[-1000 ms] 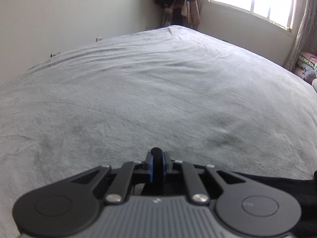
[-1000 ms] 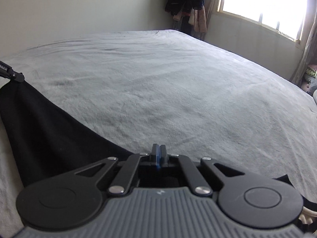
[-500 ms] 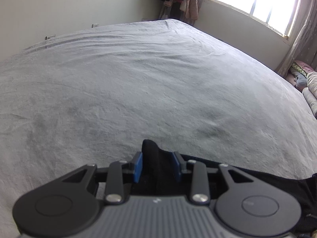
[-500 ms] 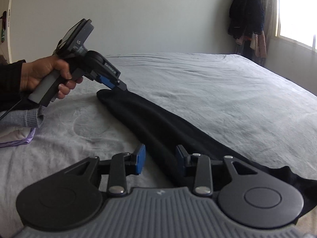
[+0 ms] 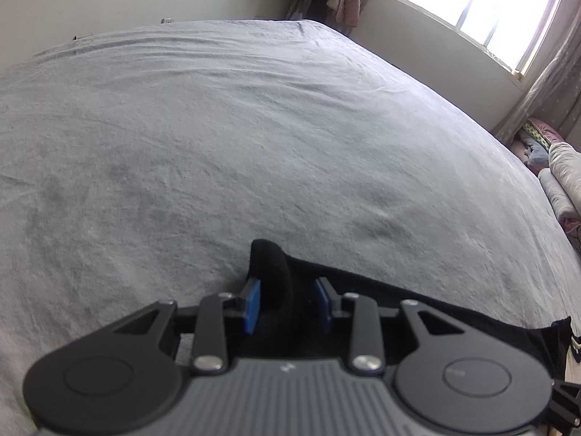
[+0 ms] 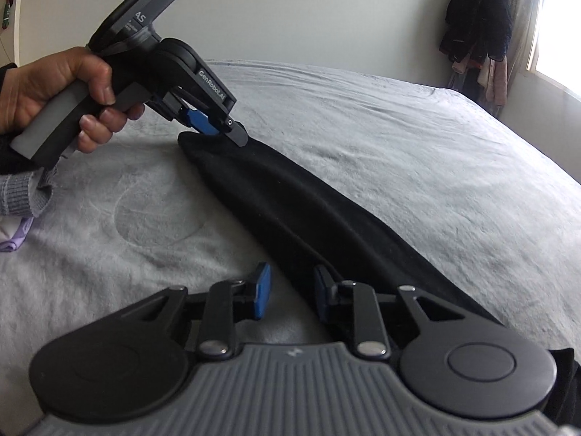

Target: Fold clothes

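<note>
Right wrist view, from the left edge: a hand [image 6: 61, 105] grips the handle of the left hand-held gripper [image 6: 221, 129], whose tips hover at the end of a black garment [image 6: 308, 210] on the grey bed [image 6: 417, 145]. That garment runs as a long folded band from upper left of centre down to the lower right corner. At bottom centre, the right hand-held gripper [image 6: 288, 296] stands released, its blue pads apart, the garment's edge lying between them. Dark clothes [image 6: 475, 18] hang at the upper right. Left wrist view shows the left hand-held gripper [image 5: 287, 305] released too, a raised black fold between its parted pads.
</note>
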`<state>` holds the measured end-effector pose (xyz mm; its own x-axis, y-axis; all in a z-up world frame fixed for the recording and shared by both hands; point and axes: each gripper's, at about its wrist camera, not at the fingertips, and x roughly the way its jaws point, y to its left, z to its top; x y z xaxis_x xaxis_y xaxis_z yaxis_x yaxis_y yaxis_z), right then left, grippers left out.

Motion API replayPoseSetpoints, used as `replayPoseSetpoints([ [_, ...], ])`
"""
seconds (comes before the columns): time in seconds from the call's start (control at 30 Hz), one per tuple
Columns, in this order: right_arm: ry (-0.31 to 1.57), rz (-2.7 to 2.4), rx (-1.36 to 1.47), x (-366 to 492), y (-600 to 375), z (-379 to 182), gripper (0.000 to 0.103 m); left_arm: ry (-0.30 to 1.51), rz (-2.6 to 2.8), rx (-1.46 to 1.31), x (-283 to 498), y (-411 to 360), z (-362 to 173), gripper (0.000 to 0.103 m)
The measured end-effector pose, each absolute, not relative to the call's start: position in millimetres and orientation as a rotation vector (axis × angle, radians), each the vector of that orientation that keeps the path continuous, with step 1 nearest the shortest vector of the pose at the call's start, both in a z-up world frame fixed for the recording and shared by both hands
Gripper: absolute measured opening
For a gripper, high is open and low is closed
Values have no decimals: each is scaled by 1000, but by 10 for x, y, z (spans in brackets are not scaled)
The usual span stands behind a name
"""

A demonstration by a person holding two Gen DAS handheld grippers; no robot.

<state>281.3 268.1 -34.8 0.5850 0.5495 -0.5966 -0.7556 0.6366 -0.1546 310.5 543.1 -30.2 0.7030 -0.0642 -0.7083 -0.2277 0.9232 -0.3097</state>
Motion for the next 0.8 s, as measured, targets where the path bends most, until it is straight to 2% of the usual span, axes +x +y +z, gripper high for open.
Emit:
replayPoseSetpoints([
  [0.03, 537, 783, -431, 2826, 2698, -352, 15, 792, 94, -402, 3111, 5442, -310, 31],
  [0.07, 536, 779, -442, 2838, 2716, -356, 10, 792, 99, -397, 3117, 5442, -316, 25],
  [0.1, 539, 780, -441, 2844, 2709, -351, 9, 793, 104, -390, 3123, 5440, -323, 19],
  [0.13, 542, 781, -440, 2850, 2702, -345, 9, 790, 108, -384, 3127, 5435, -325, 4],
  [0.23, 562, 822, -343, 2869, 2597, -232, 2, 737, 107, -404, 3091, 5451, -265, 4],
  [0.33, 620, 861, -304, 2887, 2580, -240, 2, 688, 114, -406, 3053, 5461, -204, 4],
  [0.43, 678, 900, -265, 2905, 2563, -249, 2, 756, 135, -388, 3121, 5449, -286, 5],
  [0.5, 717, 926, -239, 2917, 2552, -255, 6, 780, 144, -350, 3152, 5400, -322, 7],
  [0.53, 706, 927, -233, 2882, 2531, -253, 13, 759, 155, -329, 3137, 5371, -294, 8],
  [0.6, 701, 931, -217, 2829, 2534, -206, 19, 711, 172, -289, 3102, 5317, -234, 13],
  [0.67, 678, 921, -204, 2787, 2468, -129, 45, 634, 167, -260, 3034, 5289, -149, 16],
  [0.7, 658, 909, -199, 2769, 2407, -84, 49, 606, 150, -262, 3002, 5284, -116, 16],
  [0.8, 614, 832, -192, 2789, 2140, 9, 49, 577, 89, -242, 2980, 5211, -83, 19],
])
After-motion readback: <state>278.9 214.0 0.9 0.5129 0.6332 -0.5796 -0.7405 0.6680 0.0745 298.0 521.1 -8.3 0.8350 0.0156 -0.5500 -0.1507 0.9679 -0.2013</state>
